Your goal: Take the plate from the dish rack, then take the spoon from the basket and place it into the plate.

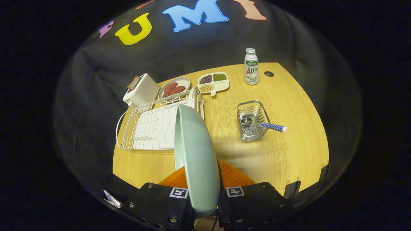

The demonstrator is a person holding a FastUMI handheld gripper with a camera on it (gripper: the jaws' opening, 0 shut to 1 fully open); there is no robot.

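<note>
Gripper view shows the tool point(205, 205) clenched on the pale plate point(196, 154), held edge-up above the worktop point(289, 154) beside the dish rack point(154, 125); stiff, smooth, probably breakable, it seems best pinched at the rim.

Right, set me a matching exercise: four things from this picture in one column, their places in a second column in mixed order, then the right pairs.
Things:
1. plate
2. spoon
3. bottle
4. toaster

Places:
A. lying in the wire basket, handle sticking out over its rim
B. on edge between the fingers of the tool, which press on it
C. behind the dish rack, beside the dish of sausages
D. upright at the far side of the table, beyond the basket

Pairs: 1-B, 2-A, 3-D, 4-C
</note>
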